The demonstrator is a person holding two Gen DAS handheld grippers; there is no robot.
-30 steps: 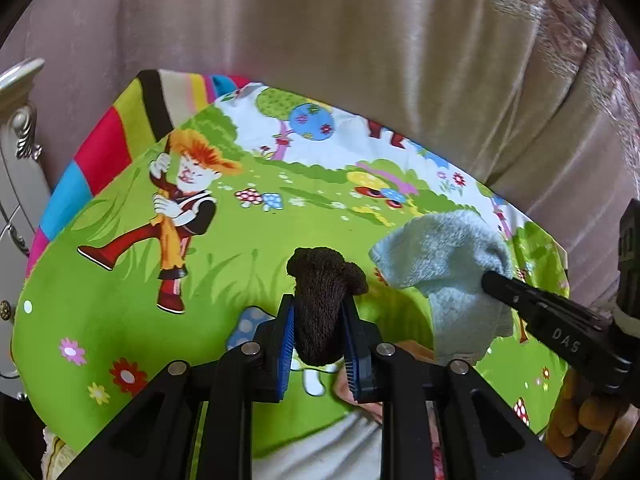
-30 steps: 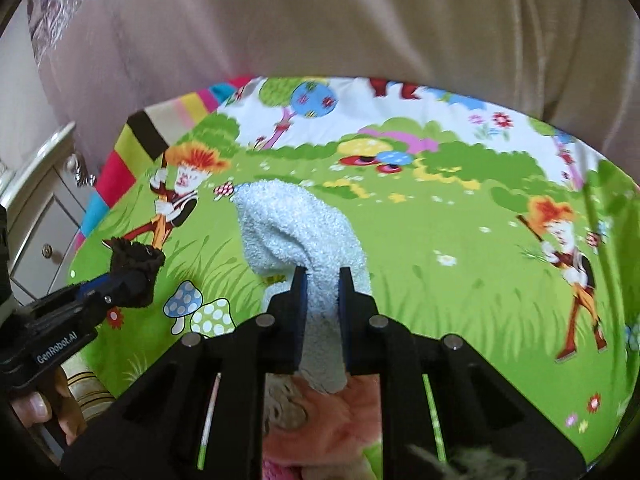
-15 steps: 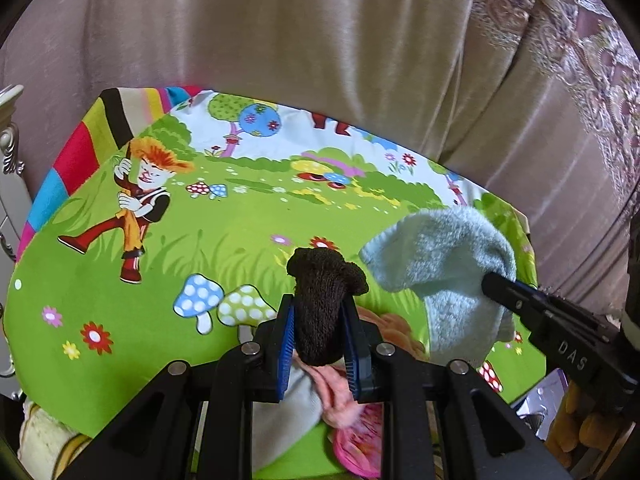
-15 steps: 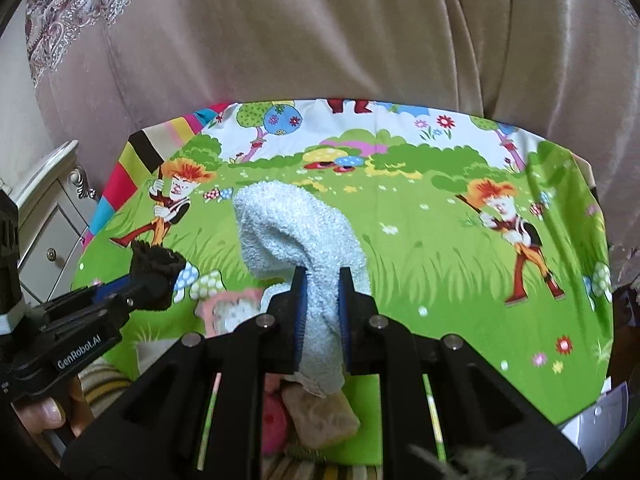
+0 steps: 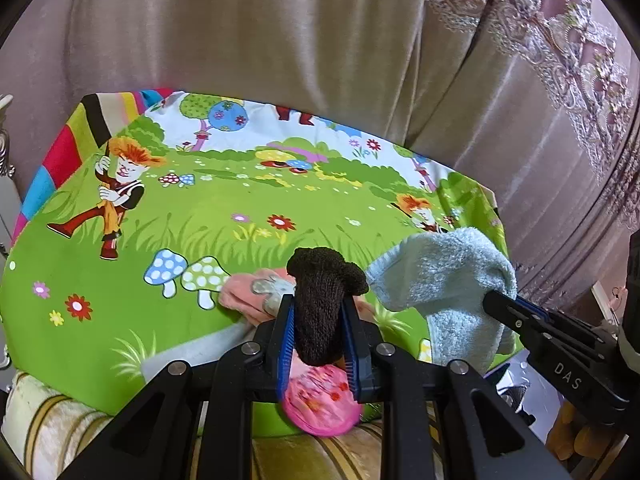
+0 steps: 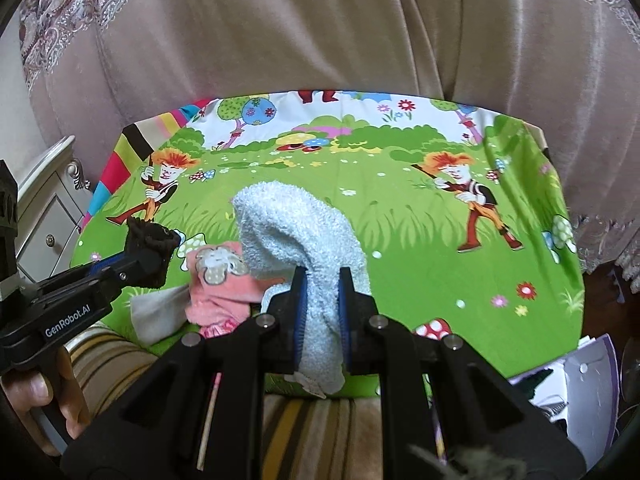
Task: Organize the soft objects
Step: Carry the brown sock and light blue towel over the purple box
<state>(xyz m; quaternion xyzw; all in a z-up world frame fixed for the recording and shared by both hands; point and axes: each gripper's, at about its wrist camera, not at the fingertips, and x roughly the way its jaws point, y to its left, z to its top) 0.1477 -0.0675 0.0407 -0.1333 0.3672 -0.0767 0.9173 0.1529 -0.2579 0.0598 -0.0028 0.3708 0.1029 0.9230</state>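
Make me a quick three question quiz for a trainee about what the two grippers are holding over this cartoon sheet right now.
1. True or false: the left gripper is shut on the dark brown sock.
2. Multiple choice: the right gripper holds A) the pink cloth, B) the light blue sock, C) nothing.
3. Fill in: the pink cloth lies on the cartoon sheet near its ____ edge.

Key: 1 true; 2 B; 3 near (front).

A dark brown knit sock (image 5: pixel 322 312) stands upright at lower centre, pinched between blue pads; a fluffy pale blue sock (image 5: pixel 440 280) droops at lower right; pink socks (image 5: pixel 248 294) lie on the cloth just behind
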